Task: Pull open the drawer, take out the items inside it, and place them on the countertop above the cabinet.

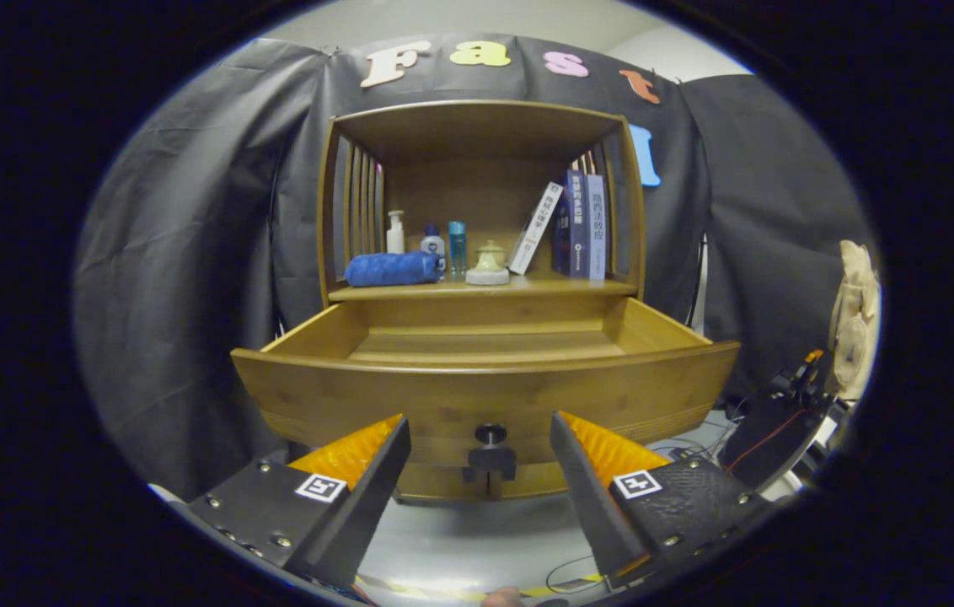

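The drawer (485, 371) stands pulled out just ahead of the spread, empty gripper (479, 430), its knob (490, 435) between the 2 fingers. I'd lift above the front board before reaching in; its contents are hidden.

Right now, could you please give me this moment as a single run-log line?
drawer: pulled open | knob: between the fingers, untouched | gripper: open | rolled towel, bottles: on countertop
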`<state>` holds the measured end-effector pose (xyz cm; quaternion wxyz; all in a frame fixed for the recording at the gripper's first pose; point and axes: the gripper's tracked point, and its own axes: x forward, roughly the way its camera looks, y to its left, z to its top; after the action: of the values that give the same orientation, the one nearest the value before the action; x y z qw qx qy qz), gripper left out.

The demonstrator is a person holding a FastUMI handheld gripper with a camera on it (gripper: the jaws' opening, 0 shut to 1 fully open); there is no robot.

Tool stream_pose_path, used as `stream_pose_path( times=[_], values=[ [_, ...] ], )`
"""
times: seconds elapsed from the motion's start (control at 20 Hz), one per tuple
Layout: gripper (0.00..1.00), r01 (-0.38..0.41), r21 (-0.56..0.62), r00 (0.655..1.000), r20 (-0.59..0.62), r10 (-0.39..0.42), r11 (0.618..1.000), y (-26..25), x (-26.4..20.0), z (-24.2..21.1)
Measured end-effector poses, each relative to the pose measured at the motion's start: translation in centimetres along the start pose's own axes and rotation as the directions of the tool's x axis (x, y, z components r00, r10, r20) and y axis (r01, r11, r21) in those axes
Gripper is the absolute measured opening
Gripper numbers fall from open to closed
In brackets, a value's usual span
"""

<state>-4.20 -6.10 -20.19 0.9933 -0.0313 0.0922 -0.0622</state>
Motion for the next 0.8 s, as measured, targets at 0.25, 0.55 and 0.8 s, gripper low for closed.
stream_pose_path(
  times=[0.25,0.55,0.8],
  values=[
    [1.00,0.013,-0.004,0.997,-0.070,-0.013,1.000,-1.0,5.1,-2.8],
    [0.97,0.010,0.004,1.000,-0.023,-0.010,1.000,-1.5,6.6,-2.3],
    [0.99,0.009,-0.010,1.000,-0.013,-0.009,1.000,-1.2,8.6,-1.6]
  ],
)
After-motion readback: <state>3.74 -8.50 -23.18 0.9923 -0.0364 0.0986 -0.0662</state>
